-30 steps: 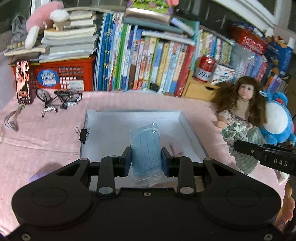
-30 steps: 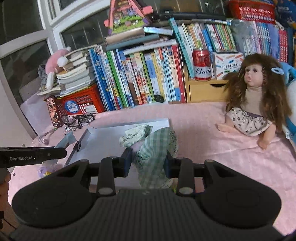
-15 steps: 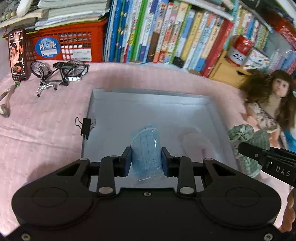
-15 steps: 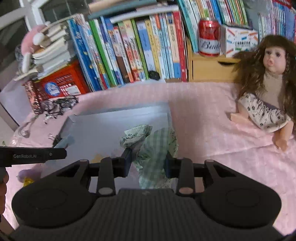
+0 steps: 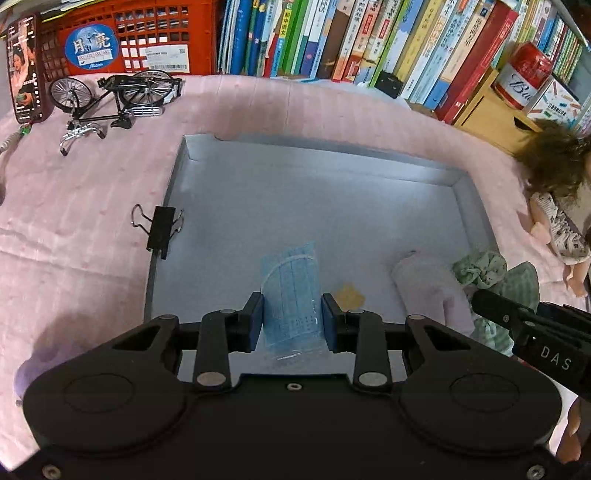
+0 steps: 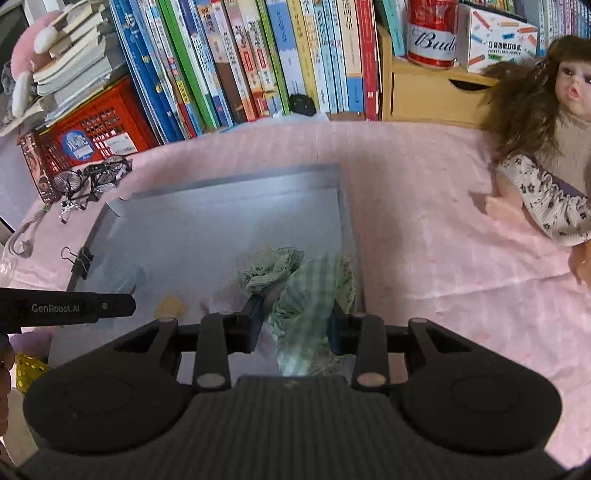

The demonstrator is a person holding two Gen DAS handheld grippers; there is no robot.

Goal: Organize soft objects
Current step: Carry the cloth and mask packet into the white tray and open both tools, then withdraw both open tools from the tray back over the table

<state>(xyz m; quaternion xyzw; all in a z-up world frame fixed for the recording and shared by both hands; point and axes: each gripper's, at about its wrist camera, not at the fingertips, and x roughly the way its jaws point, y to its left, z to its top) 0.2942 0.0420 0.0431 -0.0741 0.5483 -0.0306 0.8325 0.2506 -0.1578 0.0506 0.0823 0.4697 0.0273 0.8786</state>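
A pink cloth (image 5: 258, 110) covers the whole surface, with a packed row of books (image 6: 258, 55) along the back and a red crate (image 5: 125, 37) off to the left. Sitting in the middle of the cloth is a shallow grey tray (image 5: 317, 155), with a black binder clip (image 5: 160, 229) clamped on its left edge.

The left gripper (image 5: 291, 321) is clenched on a blue face mask (image 5: 291, 291) that's still in its clear wrapper, pads pressing it from both sides, and it's held over the near part of the tray floor. The right gripper (image 6: 295, 323) is squeezing a bundle of green checked fabric (image 6: 306, 314), with a floral ruffled bit (image 6: 269, 267) flopping out to the left; that bundle sits over the tray's right side, right by the wall. From the left wrist view the same green fabric (image 5: 491, 269) shows at the tray's right edge.

Other stuff around: a tiny model bicycle (image 5: 114, 96) on the cloth at back left, a long-haired doll (image 6: 535, 147) sitting off to the right of the tray, and a red can (image 6: 432, 33) on top of a small wooden drawer box (image 6: 432, 96).
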